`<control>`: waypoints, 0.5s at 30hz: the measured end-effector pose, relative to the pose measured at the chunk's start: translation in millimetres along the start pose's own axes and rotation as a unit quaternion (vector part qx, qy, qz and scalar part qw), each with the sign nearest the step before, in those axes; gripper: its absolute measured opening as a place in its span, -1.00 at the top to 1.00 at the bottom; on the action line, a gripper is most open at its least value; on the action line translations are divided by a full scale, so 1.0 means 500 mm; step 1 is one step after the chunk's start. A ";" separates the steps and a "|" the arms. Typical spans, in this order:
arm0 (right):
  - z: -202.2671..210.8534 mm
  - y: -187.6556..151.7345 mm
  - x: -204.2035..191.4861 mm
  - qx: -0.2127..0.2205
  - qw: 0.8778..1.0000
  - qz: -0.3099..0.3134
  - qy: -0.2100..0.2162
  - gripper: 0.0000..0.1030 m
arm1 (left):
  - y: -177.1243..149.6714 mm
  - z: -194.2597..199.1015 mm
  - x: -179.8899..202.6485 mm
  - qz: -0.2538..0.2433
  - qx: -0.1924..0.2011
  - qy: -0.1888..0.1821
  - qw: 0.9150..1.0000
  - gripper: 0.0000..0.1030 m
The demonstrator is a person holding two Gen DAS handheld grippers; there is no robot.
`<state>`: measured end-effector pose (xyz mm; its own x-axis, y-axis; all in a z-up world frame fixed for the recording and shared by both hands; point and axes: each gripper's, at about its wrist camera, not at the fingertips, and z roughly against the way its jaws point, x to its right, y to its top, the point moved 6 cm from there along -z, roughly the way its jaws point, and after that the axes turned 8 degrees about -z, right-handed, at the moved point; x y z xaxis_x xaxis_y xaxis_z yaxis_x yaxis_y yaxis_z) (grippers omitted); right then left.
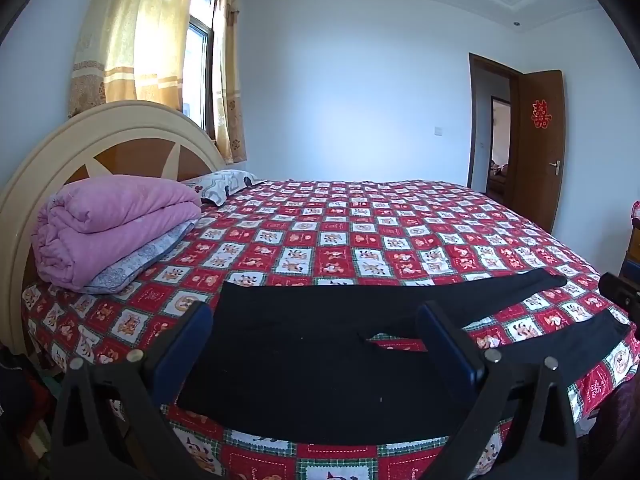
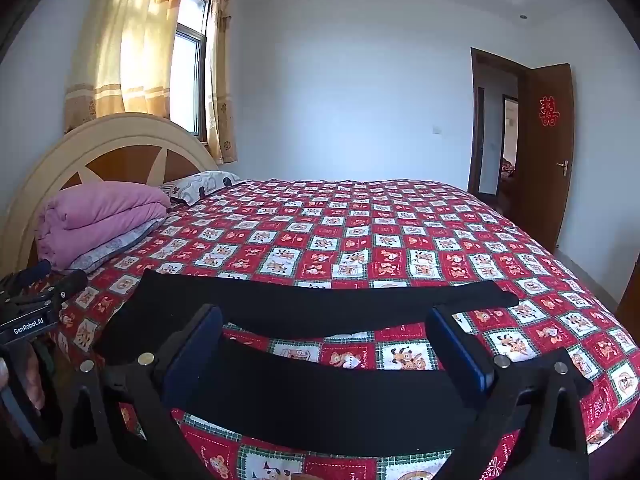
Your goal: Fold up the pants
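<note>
Pants point(image 1: 320, 344): black, spread flat along the near edge of the bed point(image 1: 360, 232), waist to the left, two legs splayed apart to the right.
Left wrist view: left gripper point(image 1: 316, 340) released, jaws wide, hovering above the waist and crotch, holding nothing. Pink quilt point(image 1: 112, 224) folded far left by the headboard.
Right wrist view: right gripper point(image 2: 326, 344) released, empty, above the near leg point(image 2: 320, 396); far leg point(image 2: 360, 300) lies beyond.
Risk: dark, limp fabric near the mattress edge; a single-layer pinch would likely skew the fold, or drag the pants off the near side.
</note>
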<state>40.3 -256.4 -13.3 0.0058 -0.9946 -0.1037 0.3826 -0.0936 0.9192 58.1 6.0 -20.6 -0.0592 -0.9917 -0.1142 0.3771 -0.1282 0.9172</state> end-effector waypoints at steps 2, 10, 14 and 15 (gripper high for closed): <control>-0.001 -0.002 0.000 -0.001 1.000 0.000 0.000 -0.98 | -0.001 0.002 0.002 0.000 0.001 0.001 1.000 -1.00; -0.006 -0.008 -0.003 -0.004 1.000 0.002 0.000 -0.98 | -0.003 0.003 0.005 0.000 0.001 0.001 1.000 -1.00; -0.007 -0.009 -0.004 -0.004 1.000 0.002 0.000 -0.98 | -0.003 0.004 0.005 0.001 0.002 0.000 1.000 -1.00; -0.007 -0.009 -0.004 -0.004 1.000 0.001 0.001 -0.98 | -0.003 0.003 0.006 0.000 0.002 0.001 1.000 -1.00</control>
<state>41.8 -254.0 -18.5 0.0078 -0.9948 -0.1015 0.3903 -0.0904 0.9162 56.1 3.4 -21.8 -0.0580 -0.9917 -0.1146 0.3743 -0.1280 0.9184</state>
